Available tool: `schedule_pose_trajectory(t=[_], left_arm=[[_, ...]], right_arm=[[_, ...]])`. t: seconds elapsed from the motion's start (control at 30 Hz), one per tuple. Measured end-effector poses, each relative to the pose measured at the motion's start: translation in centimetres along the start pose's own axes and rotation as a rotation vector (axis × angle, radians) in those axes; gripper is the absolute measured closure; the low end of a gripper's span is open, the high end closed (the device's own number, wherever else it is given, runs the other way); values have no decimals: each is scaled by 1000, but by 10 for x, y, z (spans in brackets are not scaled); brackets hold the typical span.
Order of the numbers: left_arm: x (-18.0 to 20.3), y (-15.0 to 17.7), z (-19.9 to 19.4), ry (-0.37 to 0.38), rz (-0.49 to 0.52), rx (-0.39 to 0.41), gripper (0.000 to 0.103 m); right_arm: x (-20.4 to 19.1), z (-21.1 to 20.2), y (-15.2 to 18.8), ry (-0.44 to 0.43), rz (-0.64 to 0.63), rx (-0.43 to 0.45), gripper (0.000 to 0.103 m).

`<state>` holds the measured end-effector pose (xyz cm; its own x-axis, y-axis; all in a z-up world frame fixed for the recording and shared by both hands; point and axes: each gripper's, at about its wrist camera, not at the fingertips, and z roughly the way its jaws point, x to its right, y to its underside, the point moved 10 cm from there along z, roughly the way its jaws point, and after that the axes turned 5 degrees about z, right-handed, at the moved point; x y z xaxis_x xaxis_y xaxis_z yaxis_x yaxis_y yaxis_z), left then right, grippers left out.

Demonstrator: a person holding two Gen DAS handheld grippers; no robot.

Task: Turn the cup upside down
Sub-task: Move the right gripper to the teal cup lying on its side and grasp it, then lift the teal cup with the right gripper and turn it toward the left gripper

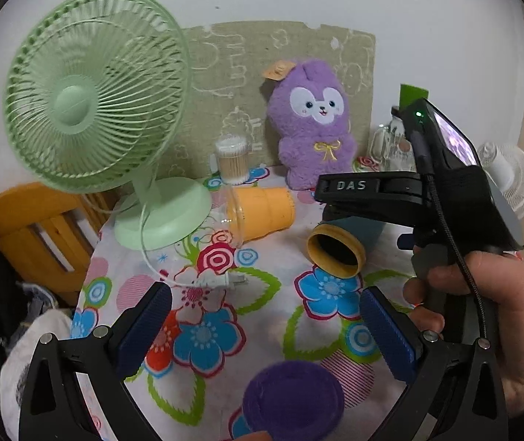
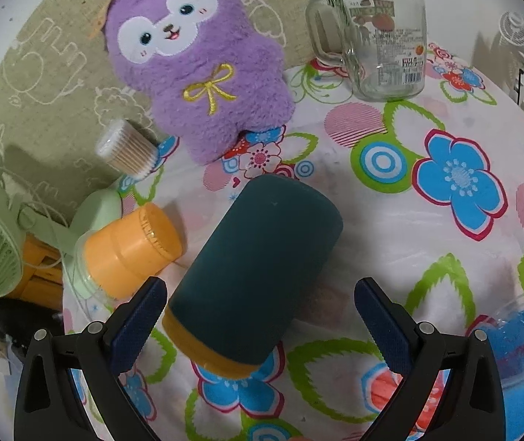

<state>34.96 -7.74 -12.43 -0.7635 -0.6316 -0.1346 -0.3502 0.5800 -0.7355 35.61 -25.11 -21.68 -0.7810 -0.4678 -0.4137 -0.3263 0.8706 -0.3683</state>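
The teal cup (image 2: 254, 275) lies on its side on the floral tablecloth (image 2: 401, 220), flanked by an orange cup (image 2: 129, 250), a plush (image 2: 195, 62) and an empty labelled jar (image 2: 383, 36). The right gripper (image 2: 262, 316), marked "DAS", spreads wide around the cup's rim end; the left gripper (image 1: 265, 334) hangs wide, empty.

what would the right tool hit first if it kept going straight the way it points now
Most likely the dark teal cup, which lies on its side directly between the open fingers of the right tool, its yellow-rimmed mouth toward the camera. Depth is uncertain, but nothing sits in front of it.
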Motion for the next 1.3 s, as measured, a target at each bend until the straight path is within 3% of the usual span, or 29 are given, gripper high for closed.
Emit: schedule_pose_trajectory(t=[0.17, 0.4, 0.63, 1.3], left_arm=[[8, -3, 15, 25, 37, -43, 0], [7, -2, 22, 9, 39, -64, 0], [9, 0, 19, 2, 52, -75, 0], [25, 8, -20, -8, 70, -46, 0]], right_arm=[[-4, 11, -2, -10, 3, -16, 2], [-18, 13, -4, -65, -29, -18, 26], [-22, 8, -4, -106, -44, -21, 35], [-26, -39, 11, -246, -117, -10, 42]])
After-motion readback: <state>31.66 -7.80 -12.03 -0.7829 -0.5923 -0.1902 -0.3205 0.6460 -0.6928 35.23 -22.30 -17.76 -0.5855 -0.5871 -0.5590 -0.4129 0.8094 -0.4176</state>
